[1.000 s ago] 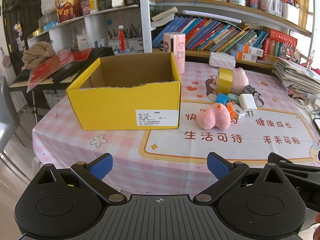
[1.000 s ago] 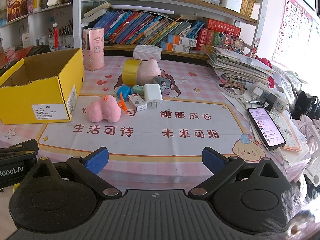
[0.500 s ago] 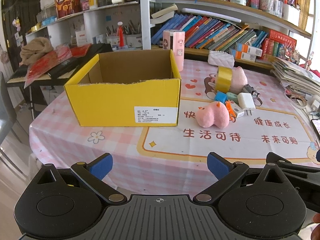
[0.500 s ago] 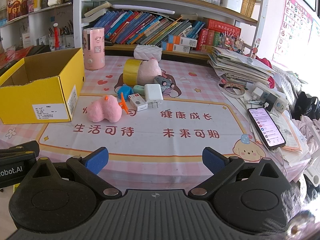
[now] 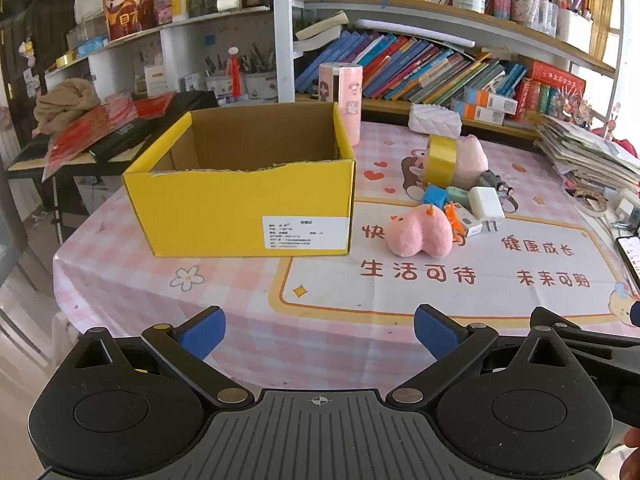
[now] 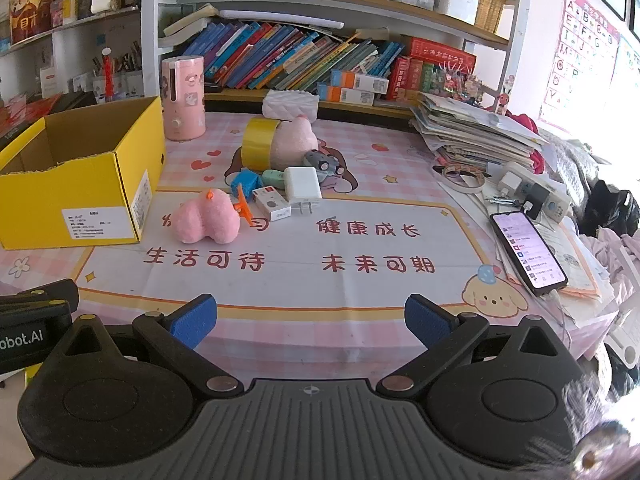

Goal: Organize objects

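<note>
An open yellow cardboard box (image 5: 248,204) stands on the pink checked tablecloth, also in the right wrist view (image 6: 80,196). Right of it lies a pink plush toy (image 5: 420,232) (image 6: 206,222). Behind it is a cluster: a yellow tape roll (image 6: 258,142), a second pink plush (image 6: 294,140), a white charger (image 6: 303,184), a blue block (image 6: 245,182) and a small white box (image 6: 272,208). My left gripper (image 5: 320,332) is open and empty near the table's front edge. My right gripper (image 6: 310,320) is open and empty, to its right.
A pink cylinder (image 6: 183,98) stands behind the box. A smartphone (image 6: 528,252), chargers and a paper stack (image 6: 476,136) lie at the right. Bookshelves (image 6: 320,56) run along the back. A side bench with red items (image 5: 100,128) is at the left.
The left gripper has drawn back slightly and tilted, so the box and table sit lower and smaller in its view. The right gripper has barely moved. Both stay open.
</note>
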Demonstrator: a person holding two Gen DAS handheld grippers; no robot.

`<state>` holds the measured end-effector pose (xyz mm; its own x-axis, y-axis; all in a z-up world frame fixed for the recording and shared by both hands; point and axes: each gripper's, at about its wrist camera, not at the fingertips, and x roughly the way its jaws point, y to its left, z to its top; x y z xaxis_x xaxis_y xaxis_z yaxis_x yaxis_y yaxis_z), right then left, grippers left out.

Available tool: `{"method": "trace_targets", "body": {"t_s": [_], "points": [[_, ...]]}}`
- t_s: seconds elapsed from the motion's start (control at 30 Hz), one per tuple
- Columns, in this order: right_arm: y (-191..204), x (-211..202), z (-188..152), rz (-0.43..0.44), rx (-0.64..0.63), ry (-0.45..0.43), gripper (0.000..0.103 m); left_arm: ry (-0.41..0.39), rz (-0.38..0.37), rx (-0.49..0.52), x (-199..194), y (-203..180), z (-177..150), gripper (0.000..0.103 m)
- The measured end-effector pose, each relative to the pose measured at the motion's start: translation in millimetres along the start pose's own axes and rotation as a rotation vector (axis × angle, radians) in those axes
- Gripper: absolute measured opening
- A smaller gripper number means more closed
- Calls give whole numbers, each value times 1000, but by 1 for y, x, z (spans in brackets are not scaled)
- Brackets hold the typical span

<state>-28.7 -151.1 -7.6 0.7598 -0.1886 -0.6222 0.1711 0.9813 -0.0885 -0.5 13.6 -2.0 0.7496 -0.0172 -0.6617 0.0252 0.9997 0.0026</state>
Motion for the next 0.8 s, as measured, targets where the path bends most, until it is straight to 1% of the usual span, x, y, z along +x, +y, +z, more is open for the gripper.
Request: {"method": "trace_targets", "body": {"t_s": [0.47, 0.8], "points": [[-3, 1, 1, -2, 2, 4, 102, -18, -37, -5, -1, 0, 2, 101], [-4, 2, 2, 0, 3, 4, 103, -31, -57, 20, 2, -2, 3, 101]]}}
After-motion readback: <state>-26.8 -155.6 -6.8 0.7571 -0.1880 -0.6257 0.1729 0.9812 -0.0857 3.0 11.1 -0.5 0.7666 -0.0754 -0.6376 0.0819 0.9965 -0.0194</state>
